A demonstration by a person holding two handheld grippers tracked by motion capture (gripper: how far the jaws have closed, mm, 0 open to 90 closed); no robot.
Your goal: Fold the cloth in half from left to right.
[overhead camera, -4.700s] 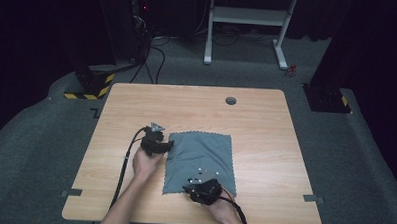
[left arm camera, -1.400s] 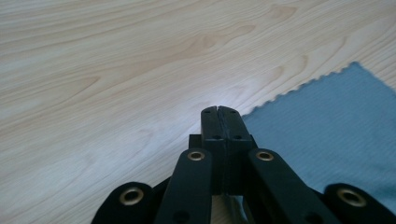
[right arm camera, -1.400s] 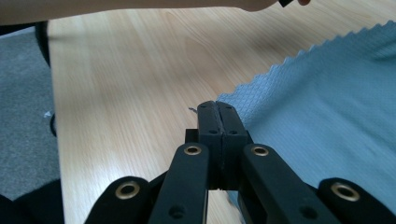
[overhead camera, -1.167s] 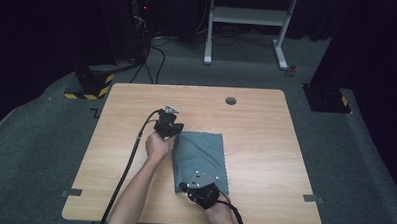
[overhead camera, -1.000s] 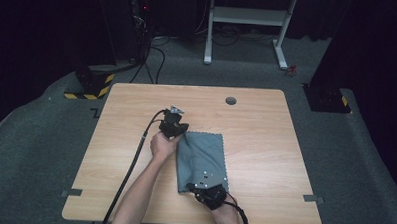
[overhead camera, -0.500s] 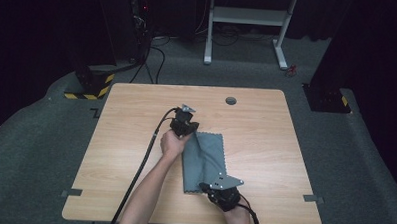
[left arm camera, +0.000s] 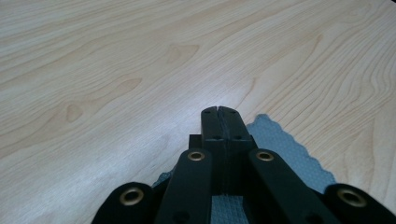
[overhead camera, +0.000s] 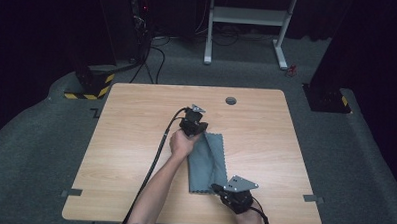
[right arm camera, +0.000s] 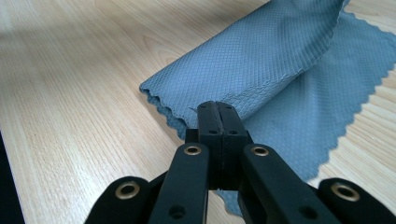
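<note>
A grey, scallop-edged woven cloth [overhead camera: 207, 162], partly folded over, is seen at lower centre of the light wooden table [overhead camera: 130, 134]. Its far corner is pinched by the left gripper [overhead camera: 198, 130], its near edge by the right gripper [overhead camera: 219, 189]; both jaw pairs are pressed together.

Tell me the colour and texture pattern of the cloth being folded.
Blue-grey cloth with a fine diamond weave and scalloped edges, clearest in the right gripper view.

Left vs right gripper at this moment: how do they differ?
The left gripper sits at the grey cloth's far end; the right gripper sits at its near end. The left gripper's cloth lies flat; at the right gripper a fold lifts over. Both are shut on cloth edges.
</note>
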